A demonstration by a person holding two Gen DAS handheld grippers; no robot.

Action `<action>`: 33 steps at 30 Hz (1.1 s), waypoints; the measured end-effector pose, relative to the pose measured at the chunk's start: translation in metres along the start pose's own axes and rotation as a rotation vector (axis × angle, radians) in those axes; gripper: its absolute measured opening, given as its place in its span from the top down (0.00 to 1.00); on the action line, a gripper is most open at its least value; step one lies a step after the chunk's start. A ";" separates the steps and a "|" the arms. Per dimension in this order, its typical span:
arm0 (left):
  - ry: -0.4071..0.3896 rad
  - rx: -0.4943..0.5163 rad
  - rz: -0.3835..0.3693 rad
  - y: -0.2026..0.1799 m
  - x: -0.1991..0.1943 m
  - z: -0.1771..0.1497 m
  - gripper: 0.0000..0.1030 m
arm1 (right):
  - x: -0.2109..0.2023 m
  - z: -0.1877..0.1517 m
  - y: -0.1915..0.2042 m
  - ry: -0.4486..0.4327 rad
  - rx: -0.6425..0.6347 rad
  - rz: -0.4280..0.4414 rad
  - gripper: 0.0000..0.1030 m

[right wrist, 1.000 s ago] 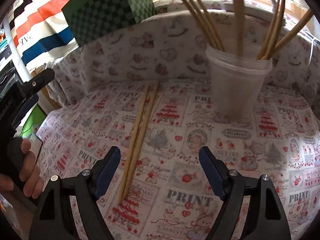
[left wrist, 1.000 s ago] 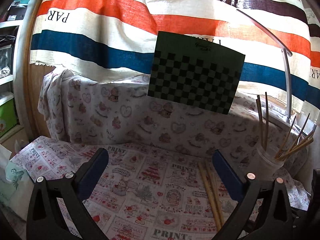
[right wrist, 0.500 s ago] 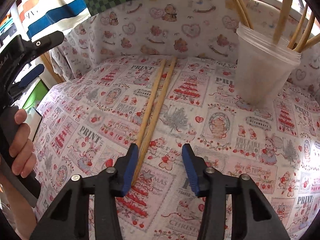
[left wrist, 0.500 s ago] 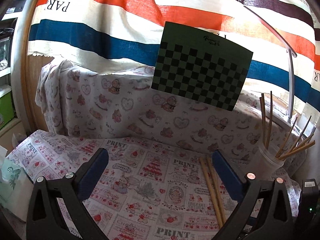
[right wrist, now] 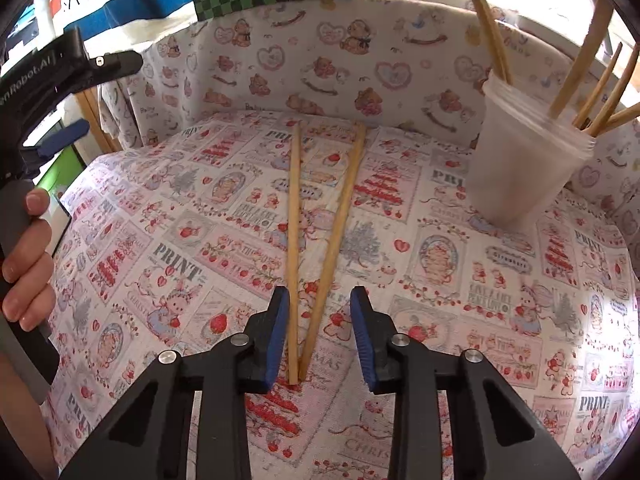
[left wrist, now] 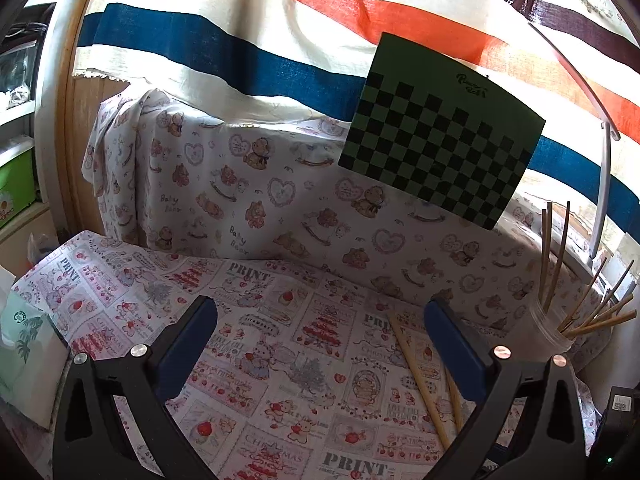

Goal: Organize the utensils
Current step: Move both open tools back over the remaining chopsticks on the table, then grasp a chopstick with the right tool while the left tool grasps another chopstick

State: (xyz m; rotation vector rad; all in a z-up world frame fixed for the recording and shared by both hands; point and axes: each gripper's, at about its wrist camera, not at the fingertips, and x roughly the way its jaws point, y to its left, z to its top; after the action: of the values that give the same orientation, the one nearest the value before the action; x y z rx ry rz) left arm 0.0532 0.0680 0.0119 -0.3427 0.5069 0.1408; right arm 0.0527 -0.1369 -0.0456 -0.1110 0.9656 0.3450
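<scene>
Translucent cup (right wrist: 520, 160) of bamboo chopsticks (right wrist: 592, 80)

Two loose chopsticks (right wrist: 320, 240) on tablecloth (right wrist: 480, 280). One translucent cup (right wrist: 520, 168) at 2 o'clock, holding about seven chopsticks. One checkered board (left wrist: 440, 132) at 12 o'clock. Two grippers.

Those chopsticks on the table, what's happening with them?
A person is tidying them into the plastic cup, which already holds several. The right gripper has just been closing around the near ends of the two loose chopsticks; the left pad touches one, the right pad hasn't reached them yet. The left gripper hangs open, holding nothing.
</scene>
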 end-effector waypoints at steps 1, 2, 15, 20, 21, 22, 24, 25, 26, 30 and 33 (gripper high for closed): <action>-0.001 0.003 0.001 -0.001 0.000 0.000 0.00 | -0.001 0.001 -0.001 -0.005 0.004 -0.001 0.67; -0.002 0.009 0.004 -0.002 0.000 -0.001 0.00 | -0.002 0.000 -0.003 -0.007 0.006 -0.004 0.67; 0.109 0.089 0.027 -0.019 0.019 -0.013 0.00 | 0.004 -0.003 -0.007 0.008 -0.026 -0.140 0.94; 0.223 0.193 -0.008 -0.047 0.033 -0.034 0.00 | -0.011 -0.002 -0.021 -0.086 0.030 -0.190 0.94; 0.251 0.242 0.017 -0.056 0.036 -0.042 0.00 | -0.017 -0.001 -0.027 -0.106 0.060 -0.172 0.94; 0.284 0.308 0.051 -0.068 0.040 -0.052 0.00 | -0.023 0.000 -0.032 -0.133 0.086 -0.157 0.94; 0.336 0.427 0.058 -0.089 0.046 -0.071 0.00 | -0.036 0.002 -0.039 -0.189 0.112 -0.165 0.94; 0.349 0.462 0.046 -0.097 0.047 -0.078 0.00 | -0.041 0.003 -0.042 -0.213 0.117 -0.172 0.94; 0.359 0.484 0.038 -0.103 0.047 -0.085 0.00 | -0.046 0.003 -0.044 -0.234 0.125 -0.173 0.94; 0.390 0.535 0.012 -0.117 0.049 -0.103 0.00 | -0.063 0.005 -0.052 -0.304 0.153 -0.171 0.99; 0.405 0.509 0.014 -0.117 0.052 -0.105 0.00 | -0.075 0.007 -0.055 -0.352 0.164 -0.177 0.99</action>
State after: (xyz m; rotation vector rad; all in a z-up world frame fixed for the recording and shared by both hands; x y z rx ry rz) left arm 0.0759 -0.0765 -0.0661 0.1368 0.9211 -0.0491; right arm 0.0373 -0.2050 0.0165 0.0142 0.6261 0.1149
